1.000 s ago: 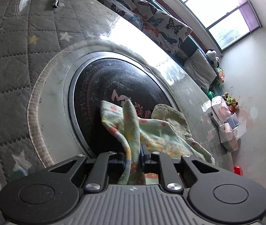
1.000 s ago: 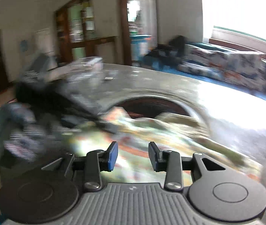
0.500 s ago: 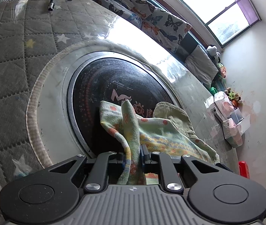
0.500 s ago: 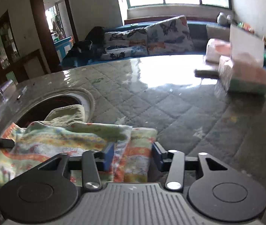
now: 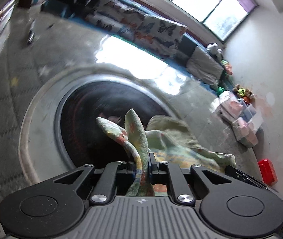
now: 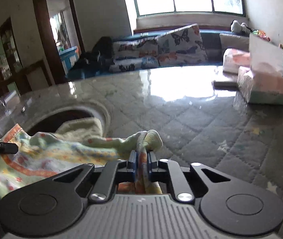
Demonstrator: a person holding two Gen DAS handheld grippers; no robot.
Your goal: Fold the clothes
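The floral cloth is pinched in both the left claw and right claw, apparently at opposite edges.

The cloth pinched in my right gripper is soft terry, matt and nubbly, its printed side smoother. My left gripper is matt black plastic with small polished metal screws and a ribbed grey body. The surface is quilted grey fabric under a clear glossy sheet that throws back the window light. The round insert looks like dark glossy glass, ringed in brushed metal.
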